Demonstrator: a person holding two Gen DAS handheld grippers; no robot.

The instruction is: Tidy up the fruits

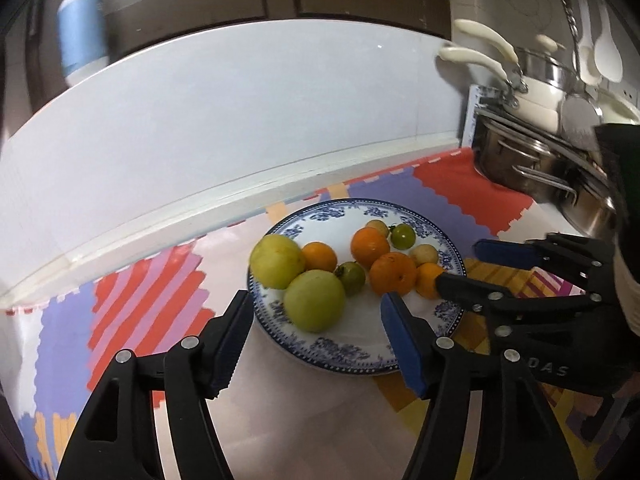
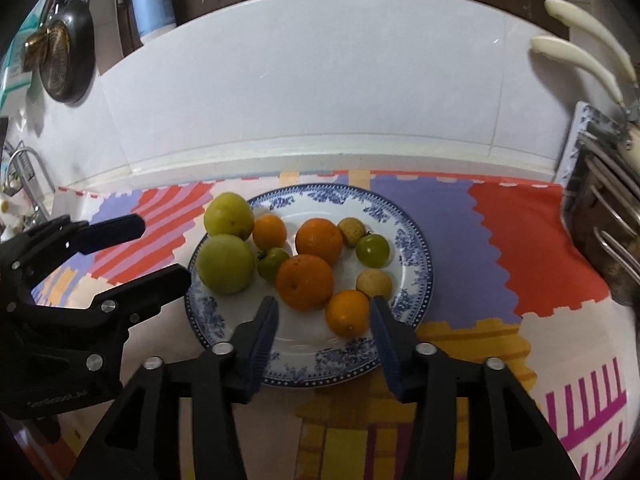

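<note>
Fruits all sit on the blue-patterned plate (image 2: 416, 268) on the patchwork mat (image 2: 520, 240): two large yellow-green fruits (image 2: 226, 264) at its left, four oranges (image 2: 306, 282) mid-plate, two small green tomatoes (image 2: 373, 251), two small tan fruits (image 2: 374, 283). Right gripper (image 2: 324, 314) spread over the near rim; nearest orange (image 2: 347, 313) between its fingers, untouched. Left gripper (image 1: 316, 314) spread, empty. Only the right wrist view shows the hanging strainer (image 2: 60, 64); only the left shows steel pots (image 1: 520, 160).

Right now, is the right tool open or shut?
Open: the right tool has its jaws spread wide over the plate, a small orange lying between them, ungripped.
</note>
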